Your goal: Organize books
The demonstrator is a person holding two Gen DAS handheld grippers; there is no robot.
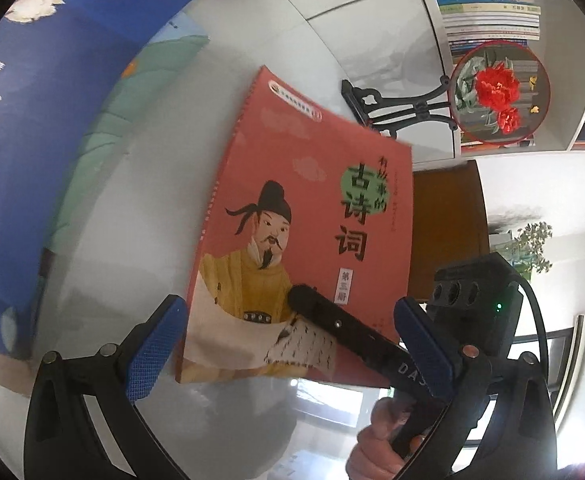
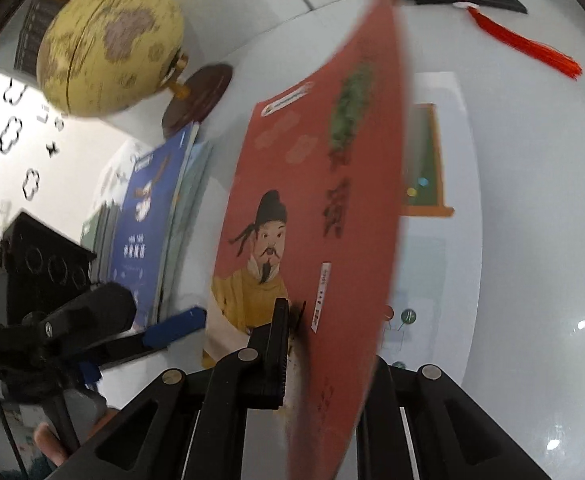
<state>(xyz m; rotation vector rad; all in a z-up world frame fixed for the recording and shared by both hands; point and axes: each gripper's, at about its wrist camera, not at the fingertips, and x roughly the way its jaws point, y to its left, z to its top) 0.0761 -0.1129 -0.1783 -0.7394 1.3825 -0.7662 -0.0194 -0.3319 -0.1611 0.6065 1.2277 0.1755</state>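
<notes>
Between the black fingers of the right gripper (image 2: 288, 344) sits the bottom edge of the red poetry book (image 2: 312, 216), clamped near its lower corner so the thin volume hangs clear of the white table (image 2: 532, 240) and can be swung on edge. It tilts steeply, probably to bring it upright for the row (my guess, not something shown). The left gripper (image 1: 292, 344) waits with its blue pads (image 1: 156, 344) spread wide on either side of the same book, touching nothing, seemingly placed to steady or take over the floppy cover. To the left, the blue book (image 2: 148, 208) leans among a few others against the base of the globe (image 2: 112, 40), which appears to serve as a bookend. Beyond stands a round fan ornament (image 1: 500, 92) before shelves of stacked books (image 1: 492, 12).
</notes>
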